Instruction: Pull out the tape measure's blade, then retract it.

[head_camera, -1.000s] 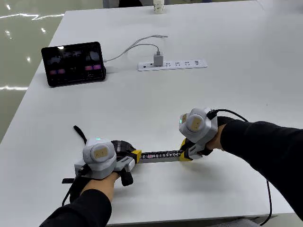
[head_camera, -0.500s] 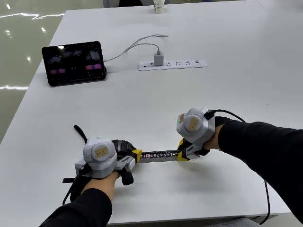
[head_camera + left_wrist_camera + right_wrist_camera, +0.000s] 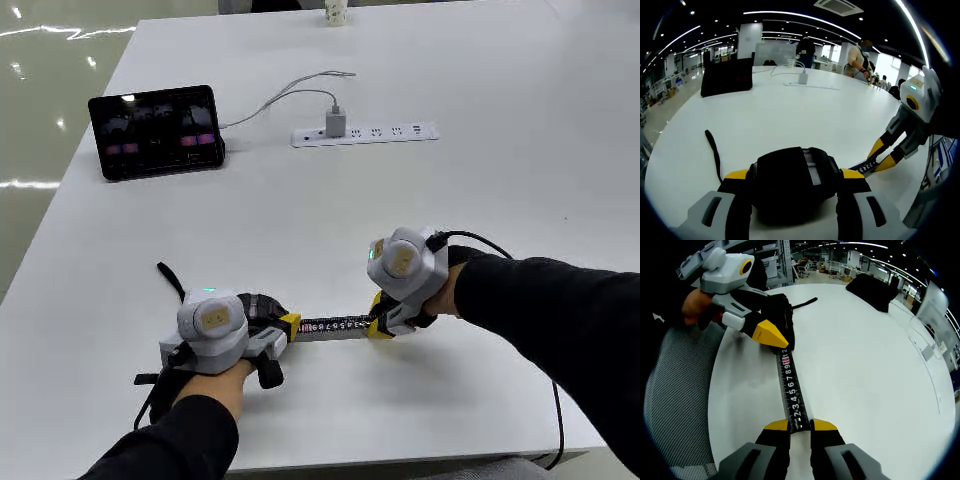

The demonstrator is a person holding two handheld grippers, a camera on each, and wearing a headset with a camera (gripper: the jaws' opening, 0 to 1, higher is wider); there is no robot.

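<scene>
Operator: Status at that frame?

Engineer: Partway. Your left tongs [image 3: 792, 175] were clamped on the black tape measure case [image 3: 790, 195], one tip either side, pinning it to the tabletop [image 3: 450, 80] close to your edge. Your right tongs [image 3: 800, 426] were pinched on the free end of the blade [image 3: 789, 385]. It lay flat on the tabletop, running straight from the case mouth to those tips.

Operator: So was the pull-out done?

Engineer: Started at least, by my read. Only a short printed stretch was out, and your two tongs sat near each other. One frame couldn't say whether you were drawing it out or feeding it back. Retraction was definitely not finished, since the blade wasn't home in the case. What was left for you: finish the stroke, then let it run in under control.

Operator: Counts?

Engineer: One tape measure, one blade, and one black strap [image 3: 168, 282] trailing off the case to your left. Two tongs, both gripping something. Further back there was one tablet [image 3: 155, 132] and one power strip [image 3: 365, 135] with one charger [image 3: 334, 125] plugged in. One white cable [image 3: 285, 95] looped towards the tablet. One cup [image 3: 336, 12] stood at the far edge.
</scene>
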